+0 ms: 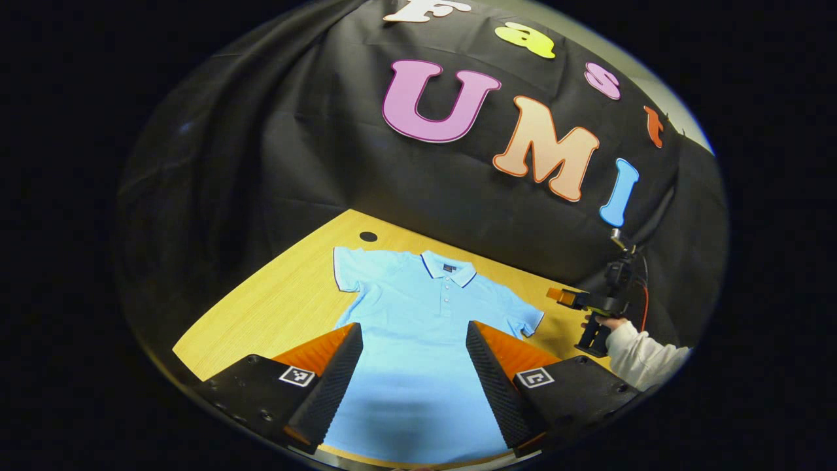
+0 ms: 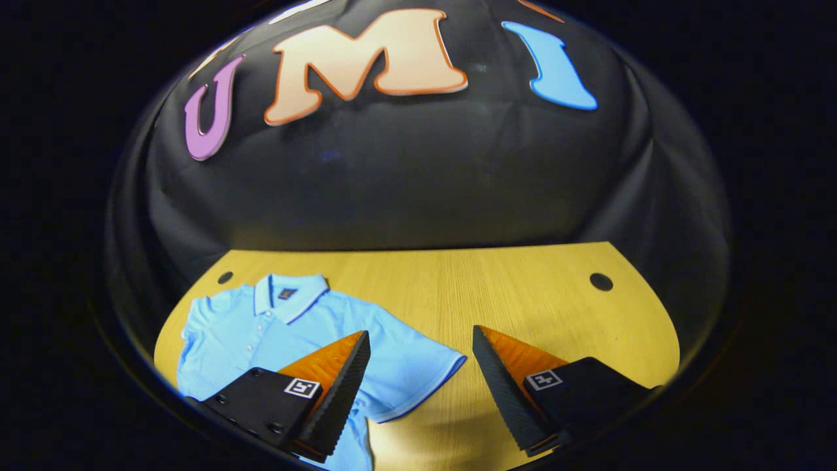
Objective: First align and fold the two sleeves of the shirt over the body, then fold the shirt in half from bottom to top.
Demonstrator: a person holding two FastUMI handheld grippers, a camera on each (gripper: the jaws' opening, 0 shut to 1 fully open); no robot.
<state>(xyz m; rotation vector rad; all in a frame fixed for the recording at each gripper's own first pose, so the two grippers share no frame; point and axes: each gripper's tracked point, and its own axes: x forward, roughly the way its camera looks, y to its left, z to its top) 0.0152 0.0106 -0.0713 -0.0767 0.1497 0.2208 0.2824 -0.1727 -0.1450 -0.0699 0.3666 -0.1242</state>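
we see our left gripper (image 1: 413, 327) in the left gripper view with its jaws spread wide, the two fingers (image 1: 333, 386) angled apart and nothing pinched between them. off to the side in that same view a hand (image 1: 611, 322) in a pale sleeve (image 1: 644, 358) holds up our right gripper (image 1: 561, 296), level and pointing inward. in the right gripper view the right gripper (image 2: 418, 333) is parted just as wide, its fingers (image 2: 507, 392) hovering apart and gripping nothing.
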